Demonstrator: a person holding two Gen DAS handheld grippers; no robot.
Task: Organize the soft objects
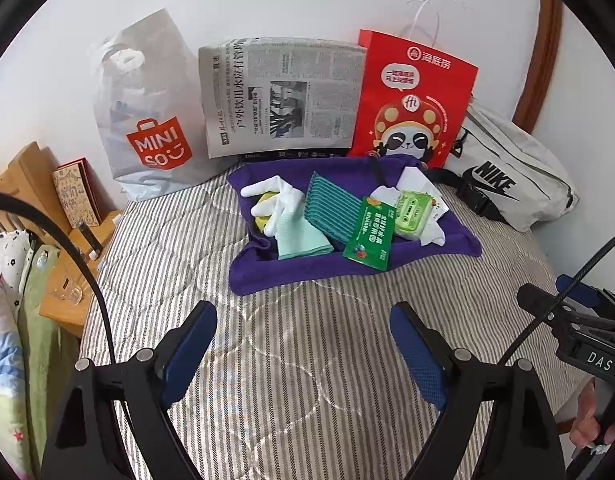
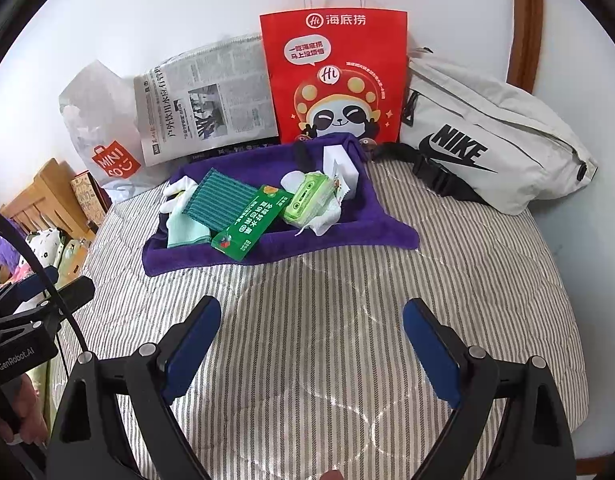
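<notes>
Partly hidden: yellow item (image 1: 263, 210) under glove (image 1: 285, 210).

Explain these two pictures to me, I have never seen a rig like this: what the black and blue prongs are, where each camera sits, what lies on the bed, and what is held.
A person holds a two-finger gripper in each hand, each with a fisheye camera looking along its fingers. One picture comes from the left gripper, the other from the right gripper. Both have their jaws open and hold nothing. They hover over a striped quilt. On it lies a purple towel carrying a white glove, a teal ribbed cloth, a green box and a green wipes pack. Bags and a newspaper lean against the wall.
</notes>
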